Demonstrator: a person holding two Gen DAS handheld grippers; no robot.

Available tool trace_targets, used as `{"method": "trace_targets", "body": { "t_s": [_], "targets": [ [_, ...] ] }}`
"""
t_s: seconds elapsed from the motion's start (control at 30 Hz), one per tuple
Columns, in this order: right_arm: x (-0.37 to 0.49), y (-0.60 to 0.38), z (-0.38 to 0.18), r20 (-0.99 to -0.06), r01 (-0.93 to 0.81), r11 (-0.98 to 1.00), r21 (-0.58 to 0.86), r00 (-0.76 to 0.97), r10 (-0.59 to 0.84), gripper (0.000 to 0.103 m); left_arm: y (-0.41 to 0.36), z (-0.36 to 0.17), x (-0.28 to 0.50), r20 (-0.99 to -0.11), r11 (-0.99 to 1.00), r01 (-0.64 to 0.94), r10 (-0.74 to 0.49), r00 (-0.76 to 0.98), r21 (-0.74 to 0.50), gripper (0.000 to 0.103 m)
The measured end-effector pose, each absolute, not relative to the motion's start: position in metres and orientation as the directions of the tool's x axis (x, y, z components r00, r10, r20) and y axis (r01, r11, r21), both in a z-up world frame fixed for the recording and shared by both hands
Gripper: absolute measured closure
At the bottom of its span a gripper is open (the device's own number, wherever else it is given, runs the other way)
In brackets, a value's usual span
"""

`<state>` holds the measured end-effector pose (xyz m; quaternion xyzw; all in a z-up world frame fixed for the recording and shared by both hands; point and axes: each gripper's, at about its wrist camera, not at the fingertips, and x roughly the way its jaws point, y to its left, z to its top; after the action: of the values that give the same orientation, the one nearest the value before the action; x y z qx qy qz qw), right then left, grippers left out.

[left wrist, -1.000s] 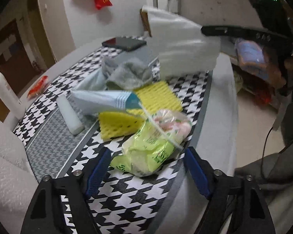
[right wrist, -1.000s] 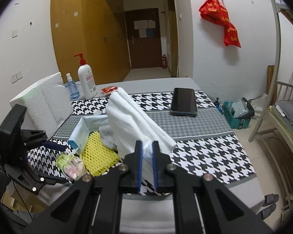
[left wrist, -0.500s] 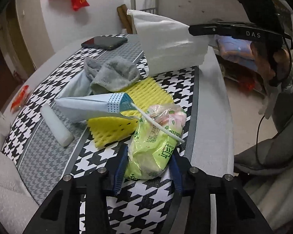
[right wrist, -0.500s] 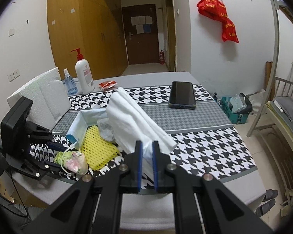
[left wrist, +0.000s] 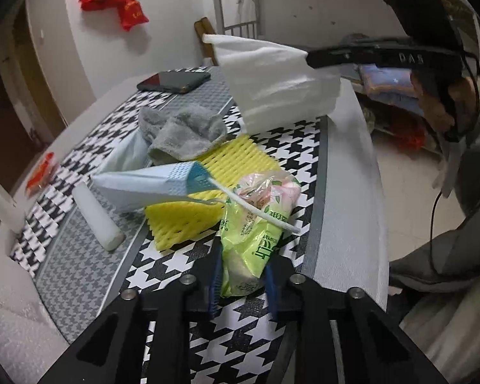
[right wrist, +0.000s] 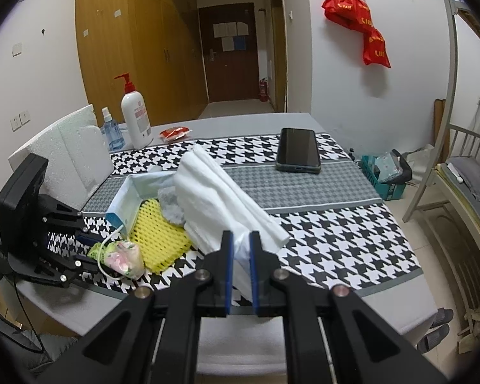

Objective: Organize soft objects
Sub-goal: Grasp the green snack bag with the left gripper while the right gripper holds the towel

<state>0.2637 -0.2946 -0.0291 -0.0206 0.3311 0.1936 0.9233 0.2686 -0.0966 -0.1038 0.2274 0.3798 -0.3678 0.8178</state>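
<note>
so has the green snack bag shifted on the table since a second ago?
No. In the right wrist view the green snack bag sits beside the yellow foam net as before. The left gripper has just been closing onto it.

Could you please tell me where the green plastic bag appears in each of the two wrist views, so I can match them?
Left wrist: the green plastic bag sits low at centre, between the left gripper's jaws.
Right wrist: the bag lies lower left, at the table edge.
Shared landmark: the yellow foam net beside it.
</note>
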Motion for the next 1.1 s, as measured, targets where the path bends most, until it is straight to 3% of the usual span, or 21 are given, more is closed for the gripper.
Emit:
{"method": "trace_targets", "body": {
  "t_s": [0.4, 0.67, 0.77, 1.1],
  "targets": [
    [0.248, -0.301, -0.015, -0.574, -0.374, 0.921, 0.107, 0.733, 0.365, 0.091, -0.093, -0.072, 0.235, -0.769, 0.698, 0.702, -0.371, 0.521, 0.139, 0.083],
    [0.233, -0.304, -0.004, -0.532, -0.384, 0.914, 0.131, 0.751, 0.392, 0.091, -0.086, -0.038, 0.195, -0.748, 0.736, 0.674, -0.413, 0.52, 0.063, 0.083],
    [0.228, -0.301, 0.0, -0.516, -0.392, 0.91, 0.136, 0.756, 0.403, 0.091, -0.074, -0.024, 0.205, -0.726, 0.773, 0.635, -0.446, 0.524, -0.017, 0.084],
    [0.217, -0.286, 0.008, -0.506, -0.422, 0.898, 0.124, 0.752, 0.423, 0.091, -0.049, -0.07, 0.224, -0.812, 0.855, 0.518, -0.309, 0.495, -0.01, 0.084]
  ]
}}
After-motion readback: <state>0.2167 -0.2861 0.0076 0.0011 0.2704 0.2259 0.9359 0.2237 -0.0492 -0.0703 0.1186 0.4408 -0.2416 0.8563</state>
